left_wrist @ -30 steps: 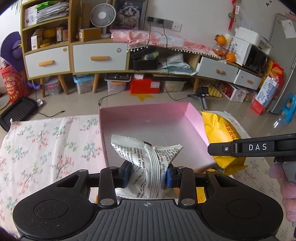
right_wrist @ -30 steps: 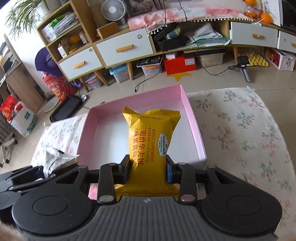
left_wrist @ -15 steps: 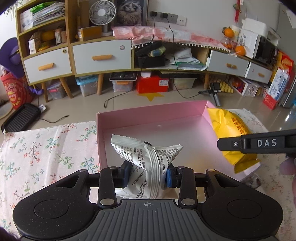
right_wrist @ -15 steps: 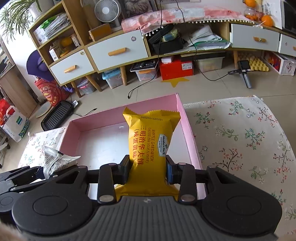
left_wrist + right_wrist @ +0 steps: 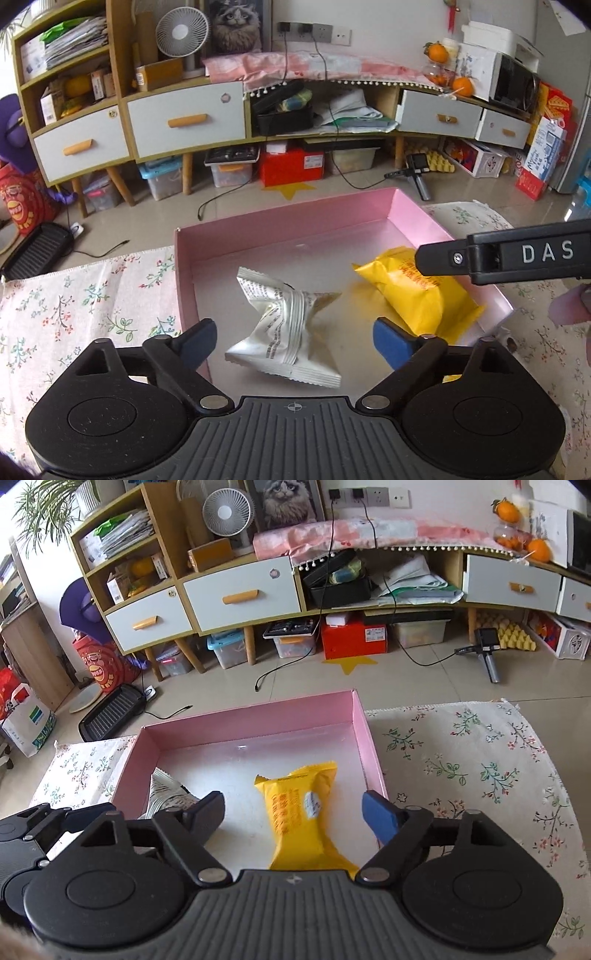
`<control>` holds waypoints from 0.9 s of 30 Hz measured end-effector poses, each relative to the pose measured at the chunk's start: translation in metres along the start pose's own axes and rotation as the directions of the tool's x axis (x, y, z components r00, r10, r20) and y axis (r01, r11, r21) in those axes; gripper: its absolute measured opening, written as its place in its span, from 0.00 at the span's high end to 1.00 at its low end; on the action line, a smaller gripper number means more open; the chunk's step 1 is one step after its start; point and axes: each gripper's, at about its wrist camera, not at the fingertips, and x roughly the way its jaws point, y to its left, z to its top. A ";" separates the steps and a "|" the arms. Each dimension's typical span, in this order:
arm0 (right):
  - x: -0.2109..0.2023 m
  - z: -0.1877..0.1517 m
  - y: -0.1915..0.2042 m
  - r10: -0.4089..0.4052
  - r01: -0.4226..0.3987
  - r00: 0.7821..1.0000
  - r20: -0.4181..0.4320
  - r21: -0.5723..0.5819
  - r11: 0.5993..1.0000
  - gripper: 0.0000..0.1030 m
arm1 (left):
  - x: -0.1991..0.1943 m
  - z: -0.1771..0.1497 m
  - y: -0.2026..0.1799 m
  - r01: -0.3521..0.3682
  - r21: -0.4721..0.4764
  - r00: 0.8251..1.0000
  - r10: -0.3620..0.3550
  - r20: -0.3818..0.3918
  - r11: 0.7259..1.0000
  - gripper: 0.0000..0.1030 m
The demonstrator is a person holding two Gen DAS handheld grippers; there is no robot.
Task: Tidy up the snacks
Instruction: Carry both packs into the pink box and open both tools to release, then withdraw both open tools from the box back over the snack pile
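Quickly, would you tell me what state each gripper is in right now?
Left gripper: open, holding nothing; the silver snack packet lies in the pink box.
Right gripper: open, holding nothing; the yellow snack packet lies in the box.

Pink box (image 5: 373,760) far half bare (near half: two packets (image 5: 291,325)).

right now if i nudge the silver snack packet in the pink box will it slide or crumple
The silver snack packet is creased, puffy film, so it probably crumples before sliding. It looks light and likely skids on the smooth floor of the pink box. Its raised end may flop over.
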 end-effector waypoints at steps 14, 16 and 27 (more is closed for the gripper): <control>-0.040 -0.006 -0.004 -0.014 0.014 1.000 0.009 0.008 1.000 0.09 | -0.054 -0.013 -0.008 0.001 -0.017 1.000 -0.001 0.022 1.000 0.05; -0.048 -0.009 -0.004 -0.017 0.017 1.000 0.010 0.003 1.000 0.08 | -0.064 -0.017 -0.011 -0.002 -0.011 1.000 0.002 0.023 1.000 0.04; -0.084 -0.030 -0.002 -0.019 0.019 1.000 0.003 -0.010 1.000 0.04 | -0.108 -0.041 -0.017 -0.003 -0.015 1.000 0.003 0.013 1.000 0.04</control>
